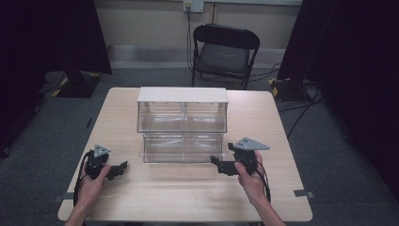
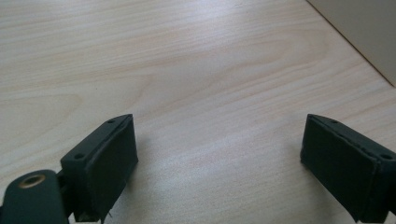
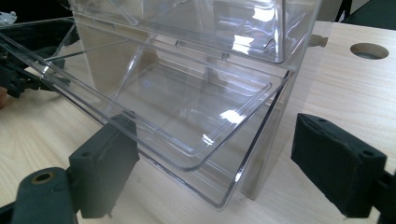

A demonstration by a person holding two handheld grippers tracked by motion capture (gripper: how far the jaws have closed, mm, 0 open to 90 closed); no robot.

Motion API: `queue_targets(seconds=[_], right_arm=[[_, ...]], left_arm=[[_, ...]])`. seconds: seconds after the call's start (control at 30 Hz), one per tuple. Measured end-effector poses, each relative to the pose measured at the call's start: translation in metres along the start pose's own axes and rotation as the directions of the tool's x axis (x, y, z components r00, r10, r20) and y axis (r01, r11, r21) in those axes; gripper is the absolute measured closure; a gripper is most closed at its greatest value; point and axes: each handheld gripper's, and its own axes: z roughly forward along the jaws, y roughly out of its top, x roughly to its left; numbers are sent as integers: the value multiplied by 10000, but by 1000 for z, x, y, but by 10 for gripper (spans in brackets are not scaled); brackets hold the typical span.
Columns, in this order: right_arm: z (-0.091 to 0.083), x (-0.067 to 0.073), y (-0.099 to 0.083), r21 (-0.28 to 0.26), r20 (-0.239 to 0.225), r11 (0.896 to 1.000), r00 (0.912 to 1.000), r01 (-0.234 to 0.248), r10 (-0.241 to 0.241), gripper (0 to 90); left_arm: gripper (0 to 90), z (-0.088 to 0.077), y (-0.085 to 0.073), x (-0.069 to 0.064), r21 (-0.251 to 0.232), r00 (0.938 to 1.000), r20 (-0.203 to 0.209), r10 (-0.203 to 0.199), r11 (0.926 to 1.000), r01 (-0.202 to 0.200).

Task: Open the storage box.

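Right gripper view shows the right gripper (image 3: 215, 163) spread wide and holding nothing at the front right corner of the clear two-tier bin (image 1: 182, 123), its lower flap (image 3: 187, 107) tilted open. Close squarely on that flap's front edge, and gently, I'd judge, since the plastic looks slippery. The left gripper (image 2: 219, 163) is likewise spread and empty, over bare table (image 2: 187, 56) left of the bin.

High view looks down on the whole table (image 1: 188, 197) from the person's side. Both gripper views sit low; the right one shares the clear bin (image 3: 187, 93).
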Motion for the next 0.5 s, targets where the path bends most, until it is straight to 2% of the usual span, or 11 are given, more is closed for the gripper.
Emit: queue_targets(seconds=[0.5], right_arm=[[2,-1,4,-153,27,9999,10000,-58,58,143]], left_arm=[[102,0,0,0,-4,10000,-1,-3,10000,3]])
